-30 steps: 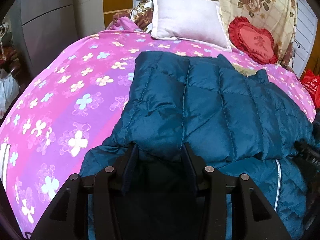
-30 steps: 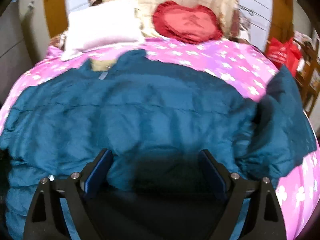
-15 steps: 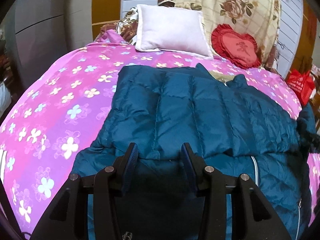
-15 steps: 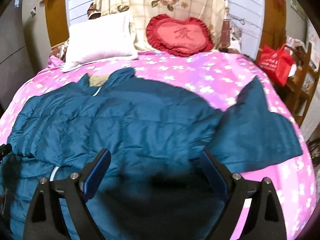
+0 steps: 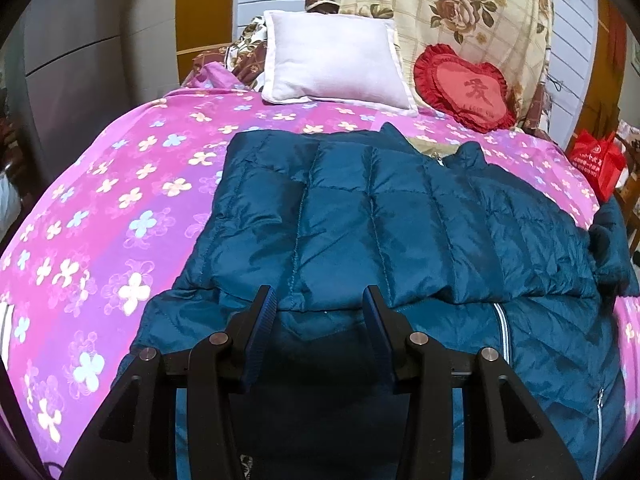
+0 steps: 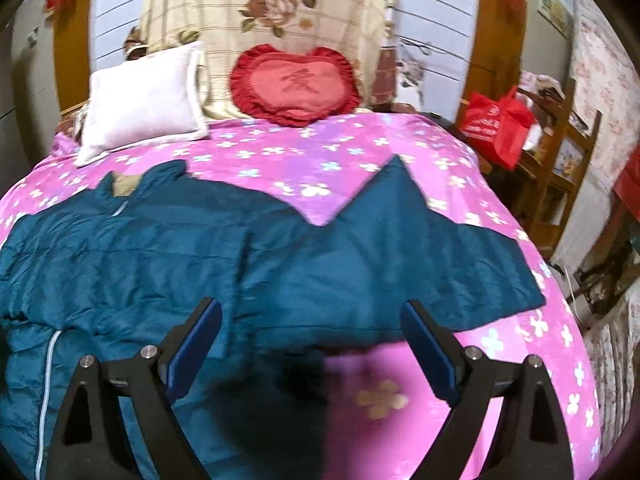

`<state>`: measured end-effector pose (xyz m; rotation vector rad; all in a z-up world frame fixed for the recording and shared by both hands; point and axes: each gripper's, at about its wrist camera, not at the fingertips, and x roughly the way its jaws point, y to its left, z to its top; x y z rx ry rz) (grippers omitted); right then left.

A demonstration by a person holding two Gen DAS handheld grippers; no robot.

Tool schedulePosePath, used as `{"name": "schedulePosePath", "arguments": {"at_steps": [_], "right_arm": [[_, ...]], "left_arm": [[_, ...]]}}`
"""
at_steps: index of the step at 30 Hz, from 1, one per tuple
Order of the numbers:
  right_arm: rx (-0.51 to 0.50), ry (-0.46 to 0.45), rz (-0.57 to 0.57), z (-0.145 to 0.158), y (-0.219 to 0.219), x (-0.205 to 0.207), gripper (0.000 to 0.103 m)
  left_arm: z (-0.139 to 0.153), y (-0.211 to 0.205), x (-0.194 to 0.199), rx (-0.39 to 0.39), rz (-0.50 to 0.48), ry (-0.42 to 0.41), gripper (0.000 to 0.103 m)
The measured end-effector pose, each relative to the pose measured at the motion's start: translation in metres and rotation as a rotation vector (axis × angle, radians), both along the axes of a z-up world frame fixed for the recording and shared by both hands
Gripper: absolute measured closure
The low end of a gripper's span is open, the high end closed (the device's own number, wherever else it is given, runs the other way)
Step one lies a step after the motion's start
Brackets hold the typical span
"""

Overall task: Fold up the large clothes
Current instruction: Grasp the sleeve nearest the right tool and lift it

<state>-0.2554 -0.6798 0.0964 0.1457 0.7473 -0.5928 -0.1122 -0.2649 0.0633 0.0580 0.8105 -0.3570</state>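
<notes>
1. Left gripper (image 5: pixel 318 312): jaws part open, a moderate gap, nothing between the pads; it hangs over the near edge of the jacket (image 5: pixel 380 232), tips just above the hem of the folded-over panel; contact cannot be told.
2. Right gripper (image 6: pixel 312 340): jaws wide, holding nothing; it sits over the near right part of the bed, tips above the lower edge of the jacket's right side; this view is blurred, so fine detail is lost.
3. Jacket: dark teal, quilted, lying flat across the middle of the bed, collar (image 5: pixel 432 148) toward the head end, zip (image 5: pixel 502 328) showing near the foot edge.
4. Done, by my reading: the left side is laid over the body as one flat quilted panel, its edge running roughly straight across; that fold looks settled.
5. Not done: the right sleeve (image 6: pixel 420 248) lies spread out on the cover toward the right edge of the bed, unfolded; the lower body with the zip is not yet brought up.
6. Judgement: about a third through; right sleeve in, then one or two folds of the length remain.
7. Bed cover (image 5: pixel 120 200): pink with flowers, bare on the left side; white pillow (image 5: pixel 336 60) and red heart cushion (image 5: pixel 466 88) at the head edge, well apart from the jacket.
8. Red bag (image 6: pixel 496 128) beyond the right edge of the bed, on wooden shelving; out of the work.
</notes>
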Motion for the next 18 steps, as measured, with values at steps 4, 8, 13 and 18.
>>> {"name": "schedulePosePath", "arguments": {"at_steps": [4, 8, 13, 18], "right_arm": [[-0.005, -0.006, -0.074, -0.002, -0.033, -0.014, 0.010], [0.011, 0.022, -0.174, -0.013, -0.083, -0.029, 0.009], [0.057, 0.075, -0.325, -0.036, -0.159, -0.053, 0.009], [0.097, 0.081, -0.446, -0.051, -0.227, -0.077, 0.004]], "left_arm": [[-0.003, -0.002, 0.001, 0.010, -0.002, 0.005, 0.078], [-0.004, 0.000, 0.003, 0.002, 0.005, 0.013, 0.078], [-0.008, 0.001, 0.005, 0.004, 0.005, 0.032, 0.078], [-0.012, -0.002, 0.005, 0.009, -0.003, 0.047, 0.078]]}}
